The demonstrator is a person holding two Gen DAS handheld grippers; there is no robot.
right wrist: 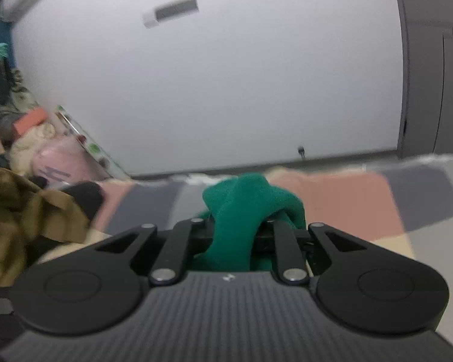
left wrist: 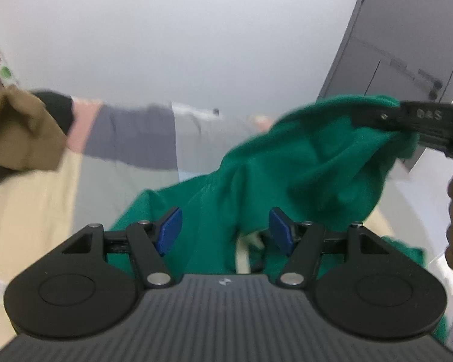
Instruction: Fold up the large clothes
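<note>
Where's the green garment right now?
The green garment is bunched in the right gripper, which is shut on it. In the left wrist view it drapes from upper right down past the open left gripper, above the colour-block blanket.

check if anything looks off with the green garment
The green garment is bunched, not flat: the right gripper is clamped on a wad of it, lifted off the bed. The left gripper is open, holding nothing.
</note>
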